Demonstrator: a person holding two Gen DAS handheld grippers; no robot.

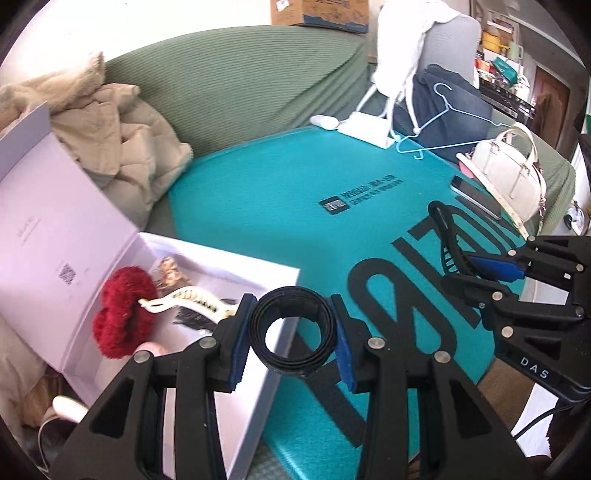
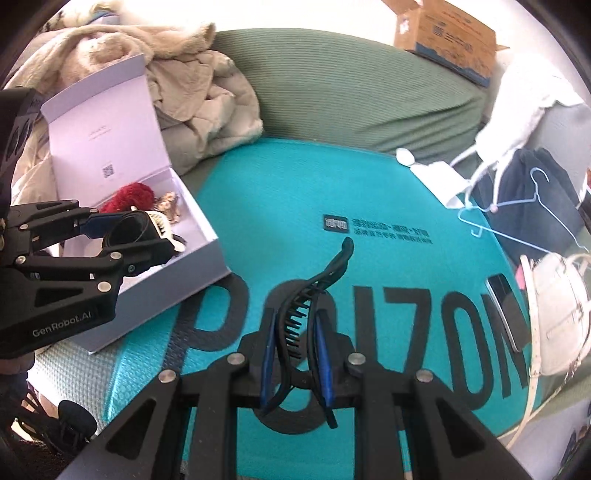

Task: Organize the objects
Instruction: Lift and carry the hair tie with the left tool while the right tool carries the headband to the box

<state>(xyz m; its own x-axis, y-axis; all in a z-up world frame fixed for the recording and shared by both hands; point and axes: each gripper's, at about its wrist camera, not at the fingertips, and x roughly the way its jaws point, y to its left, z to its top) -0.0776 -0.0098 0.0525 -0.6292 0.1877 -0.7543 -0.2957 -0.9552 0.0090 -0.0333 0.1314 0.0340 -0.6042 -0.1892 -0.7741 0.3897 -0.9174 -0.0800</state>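
Observation:
My left gripper (image 1: 291, 326) is shut on a black coiled band (image 1: 288, 295), its blue pads pressing both sides, above the near corner of an open white box (image 1: 258, 267). In the box lie a red scrunchie (image 1: 122, 314), a cream claw clip (image 1: 192, 299) and a gold piece. My right gripper (image 2: 295, 325) is shut on a black claw clip (image 2: 325, 273), held above the teal mat (image 2: 295, 192). In the left wrist view the right gripper (image 1: 469, 271) sits at the right with the clip (image 1: 448, 229). The right wrist view has the left gripper (image 2: 125, 234) over the box (image 2: 192, 273).
The mat lies on a green-covered sofa. A beige jacket (image 1: 122, 129) is heaped behind the box lid. A white handbag (image 1: 509, 173), a phone (image 1: 476, 195), a blue hanger (image 1: 443, 125) and dark clothing crowd the mat's right edge. A cardboard box (image 2: 447, 33) stands at the back.

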